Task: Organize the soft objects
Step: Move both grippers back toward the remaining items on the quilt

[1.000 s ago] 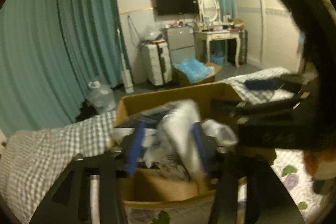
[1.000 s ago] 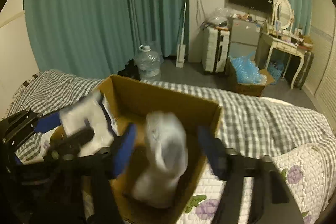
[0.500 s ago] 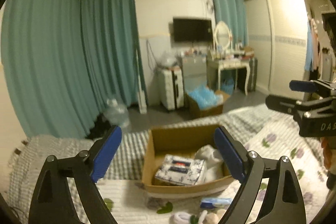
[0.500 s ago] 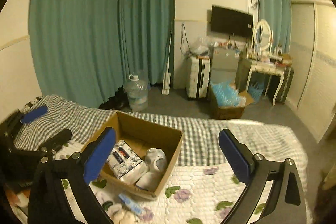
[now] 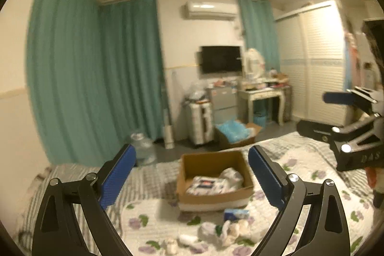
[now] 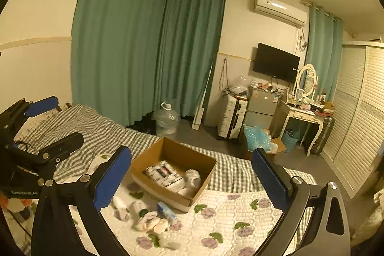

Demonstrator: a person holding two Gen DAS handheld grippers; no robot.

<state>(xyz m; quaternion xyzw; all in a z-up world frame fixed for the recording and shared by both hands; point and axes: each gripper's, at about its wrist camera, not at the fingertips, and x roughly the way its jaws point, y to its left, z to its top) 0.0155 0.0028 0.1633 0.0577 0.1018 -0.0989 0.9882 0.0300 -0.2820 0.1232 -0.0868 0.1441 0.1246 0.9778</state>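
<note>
Box (image 6: 173, 169) (tissue pack (image 6: 164, 174) sharper right view), socks (image 6: 151, 223) outside

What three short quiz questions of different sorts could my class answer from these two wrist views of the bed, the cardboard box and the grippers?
1. True or false: the left gripper holds a sock.
2. Multiple choice: the white socks in the cardboard box lie (a) beside the patterned packet, (b) on the floor, (c) on the dresser.
3. Where do the loose socks lie?

Key: 1 false, both the left and the right gripper are open and empty; 2 a; 3 on the floral quilt, in front of the box.
</note>
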